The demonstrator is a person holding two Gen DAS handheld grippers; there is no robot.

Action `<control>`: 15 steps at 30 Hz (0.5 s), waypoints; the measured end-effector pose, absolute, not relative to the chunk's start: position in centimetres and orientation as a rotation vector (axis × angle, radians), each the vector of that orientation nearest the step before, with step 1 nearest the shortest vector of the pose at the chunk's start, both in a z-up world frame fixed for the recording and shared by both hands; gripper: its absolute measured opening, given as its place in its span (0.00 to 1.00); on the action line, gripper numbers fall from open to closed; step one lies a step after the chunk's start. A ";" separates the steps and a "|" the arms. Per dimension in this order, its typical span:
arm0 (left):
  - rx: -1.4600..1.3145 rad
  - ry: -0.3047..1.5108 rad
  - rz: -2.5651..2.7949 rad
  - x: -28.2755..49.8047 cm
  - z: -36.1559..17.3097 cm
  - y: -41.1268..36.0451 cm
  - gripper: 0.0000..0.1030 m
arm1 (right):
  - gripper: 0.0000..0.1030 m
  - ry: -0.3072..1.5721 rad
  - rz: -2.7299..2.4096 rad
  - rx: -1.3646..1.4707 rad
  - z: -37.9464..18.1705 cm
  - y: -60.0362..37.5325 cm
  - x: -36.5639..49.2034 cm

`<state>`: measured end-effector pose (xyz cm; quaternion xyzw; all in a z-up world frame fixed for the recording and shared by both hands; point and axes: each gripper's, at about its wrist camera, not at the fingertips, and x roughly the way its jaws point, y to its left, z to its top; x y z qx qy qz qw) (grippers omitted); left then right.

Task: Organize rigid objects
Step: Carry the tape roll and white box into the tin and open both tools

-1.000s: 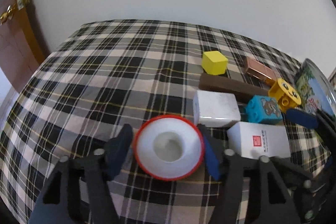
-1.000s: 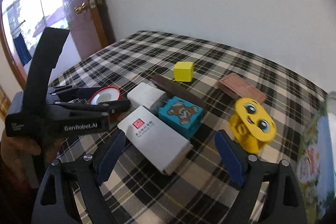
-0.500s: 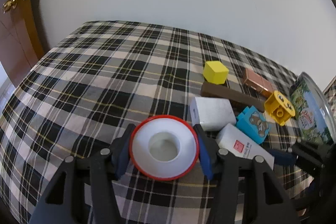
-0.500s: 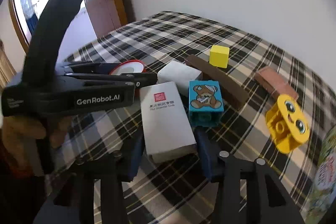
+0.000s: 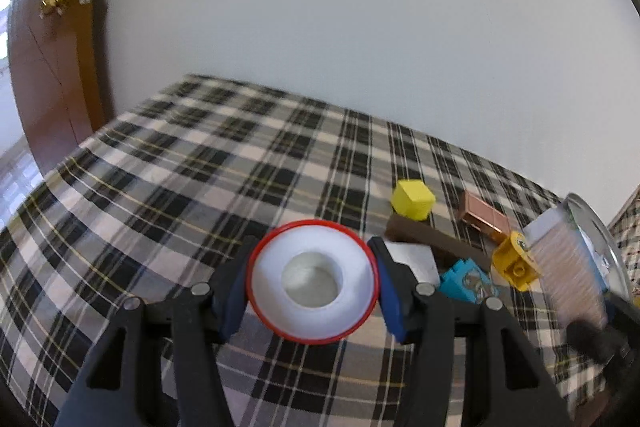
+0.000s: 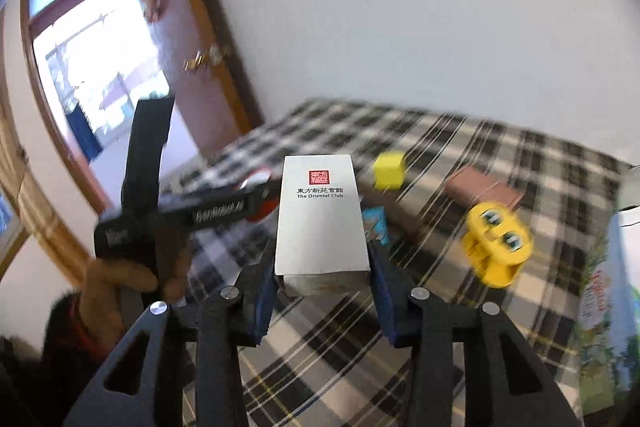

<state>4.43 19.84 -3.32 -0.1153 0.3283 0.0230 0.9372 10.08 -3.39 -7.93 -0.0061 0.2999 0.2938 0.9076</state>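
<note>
Plaid cloth on the table point(image 5: 168, 187), white wall behind, both my grippers were loaded.

My left gripper point(image 5: 312, 285) pinched a red-rimmed white reel point(image 5: 312, 281) above the cloth. My right gripper point(image 6: 322, 291) was closing on a white box printed "The Oriental Club" point(image 6: 320, 223), pads on both its sides. On the cloth lay a yellow cube point(image 5: 413, 199), a brown bar point(image 5: 436, 239), a teal bear block point(image 5: 466, 281) and a yellow face block point(image 6: 498, 245).

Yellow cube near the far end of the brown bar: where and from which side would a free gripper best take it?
Judging by its pose, grip the yellow cube across its two upright side faces, coming from above or the open cloth side. It sits flat on the plaid tablecloth, and the brown bar crowds its near edge, so a low approach from there looks blocked.
</note>
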 end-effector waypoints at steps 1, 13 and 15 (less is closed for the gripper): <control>-0.227 0.652 0.065 4.3 -3.1 19.7 0.53 | 0.44 0.582 0.571 -0.018 -7.5 -3.8 9.9; -0.186 0.553 0.145 3.3 -1.8 18.1 0.53 | 0.44 0.359 0.318 -0.070 -4.9 -6.8 7.5; -0.181 0.538 0.138 3.1 -1.5 17.5 0.53 | 0.44 0.340 0.289 -0.080 -4.8 -7.6 7.0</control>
